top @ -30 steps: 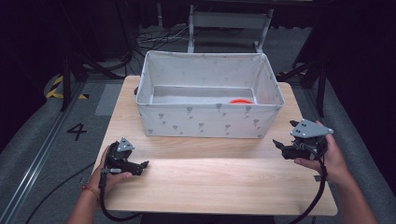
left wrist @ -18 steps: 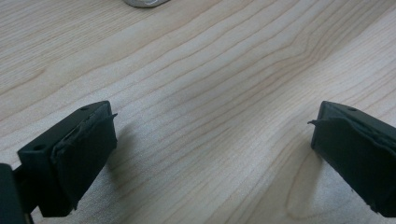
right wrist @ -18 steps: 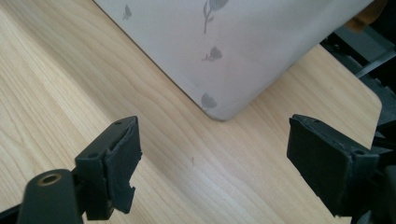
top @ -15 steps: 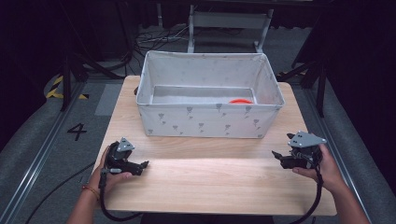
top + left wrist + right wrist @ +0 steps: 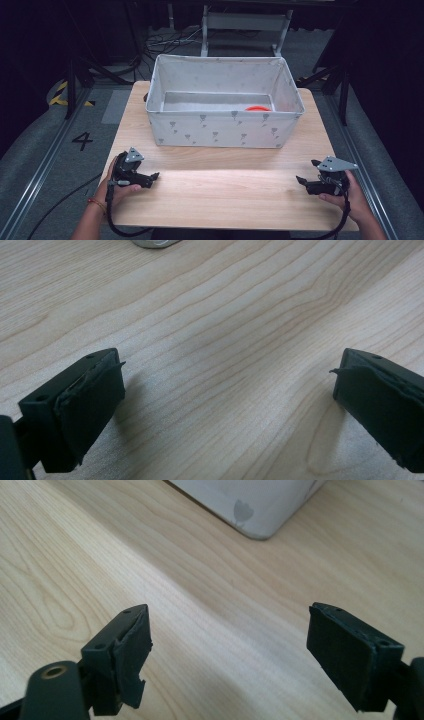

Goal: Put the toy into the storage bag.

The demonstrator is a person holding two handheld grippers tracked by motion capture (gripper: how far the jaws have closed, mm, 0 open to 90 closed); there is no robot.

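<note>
Seen from the high view, the left claw (image 5: 154,176) and the right claw (image 5: 300,179) rest low on the wooden surface (image 5: 225,195), tips turned toward each other, both empty; the fabric bin (image 5: 225,132) stands beyond them, its long axis running across from one claw to the other, and a red object (image 5: 257,108) lies inside near the bin's right end, so the right claw is the nearer of the two and any reach must go up and over the front wall. From the left gripper view, the jaws stand wide apart over bare wood, with a sliver of the bin's base (image 5: 152,243) far ahead. From the right gripper view, the jaws are likewise spread with nothing between them, and the bin's near corner (image 5: 250,505) sits ahead and slightly to one side; its contents are hidden by the wall, which the high view alone looks over.
</note>
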